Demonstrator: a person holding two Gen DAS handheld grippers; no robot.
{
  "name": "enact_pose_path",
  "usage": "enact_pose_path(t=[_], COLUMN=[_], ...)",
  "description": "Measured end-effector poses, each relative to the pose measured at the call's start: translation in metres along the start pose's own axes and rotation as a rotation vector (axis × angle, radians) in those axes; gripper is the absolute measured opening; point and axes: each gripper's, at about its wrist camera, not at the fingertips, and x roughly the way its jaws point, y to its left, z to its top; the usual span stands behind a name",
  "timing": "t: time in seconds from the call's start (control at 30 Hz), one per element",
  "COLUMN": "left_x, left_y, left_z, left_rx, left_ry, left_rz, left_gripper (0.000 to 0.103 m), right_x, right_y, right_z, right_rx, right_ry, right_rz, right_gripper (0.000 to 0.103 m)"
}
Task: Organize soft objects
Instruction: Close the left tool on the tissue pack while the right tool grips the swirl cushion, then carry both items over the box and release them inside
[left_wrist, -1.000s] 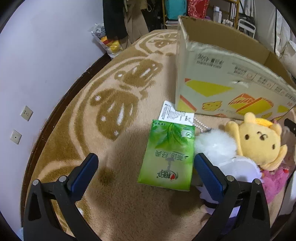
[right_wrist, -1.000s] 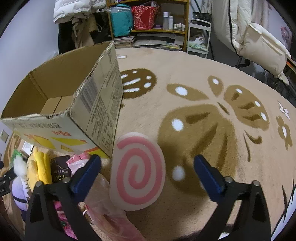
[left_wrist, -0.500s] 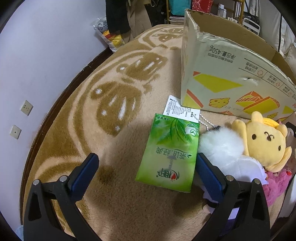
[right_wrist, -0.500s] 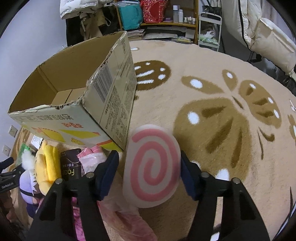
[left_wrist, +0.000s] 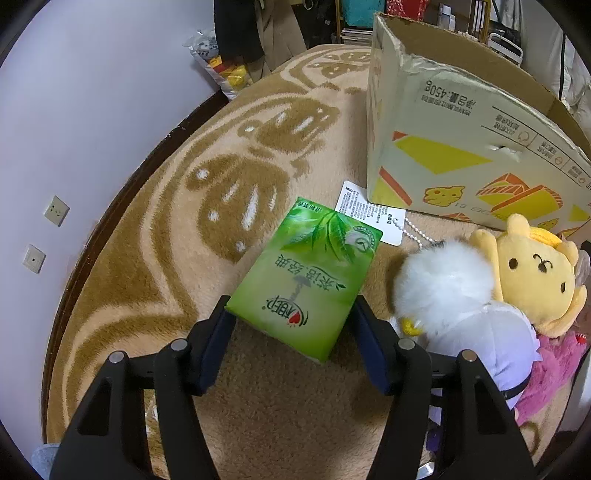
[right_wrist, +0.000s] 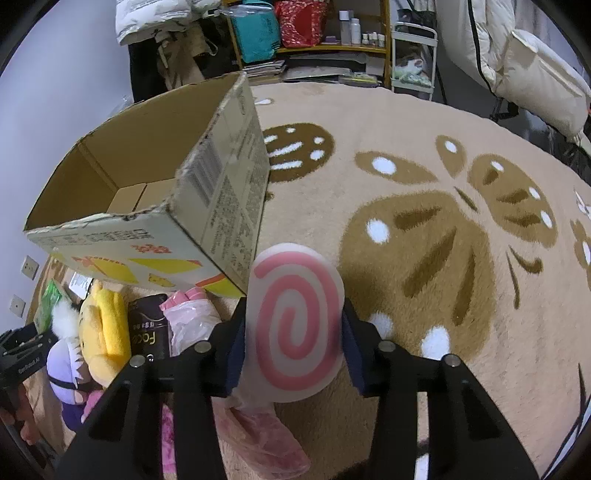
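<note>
— Two grasps at once, was it? Which step did that make it?

— The pick-up, by my reading. The left gripper (left_wrist: 293, 334) had its fingers (left_wrist: 212, 350) drawn in against both sides of the green tissue pack (left_wrist: 308, 280), whose near end sat between them while the far end pointed toward the cardboard box (left_wrist: 454, 144). The right gripper (right_wrist: 293, 343) had closed its fingers on the pink-swirl cushion (right_wrist: 297, 326), which stood on edge just beside the box's near right corner.

— Were they lifted yet?

— I could not tell whether either was clear of the rug (left_wrist: 184, 258). The pack looked tilted up at its near end, nothing more.

— And the rest of the soft things?

— A white fluffy toy (left_wrist: 443, 284) and a yellow plush (left_wrist: 532, 273) lay in a heap on the rug, right of the pack and near the box's front wall. The box itself stood open-topped and looked empty where its inside showed.

— So the next move?

— Probably raising both above the box rim and carrying them over the opening. Both would give under the squeeze, so the grip needed holding firm until they were over the box.
</note>
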Motion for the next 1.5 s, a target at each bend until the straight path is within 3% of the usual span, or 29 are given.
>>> enact_pose_path(t=[0.23, 0.57, 1.07, 1.5], left_x=[-0.02, -0.067, -0.14, -0.163], left_y=[0.006, 0.012, 0.004, -0.01], left_z=[-0.002, -0.01, -0.039, -0.038], left_rx=[-0.031, -0.047, -0.006, 0.038], left_ry=[-0.06, -0.212, -0.391, -0.497], left_rz=[-0.008, 0.019, 0.043, 0.078], left_gripper=[0.062, 0.062, 0.062, 0.062], right_x=[-0.017, -0.044, -0.103, -0.13], right_y=[0.004, 0.002, 0.02, 0.046], right_z=[-0.001, 0.0, -0.008, -0.006], right_rx=[-0.02, 0.004, -0.063, -0.141], right_ry=[-0.044, -0.116, -0.272, -0.379], right_rz=[-0.013, -0.003, 0.025, 0.066], right_gripper=[0.046, 0.045, 0.045, 0.045])
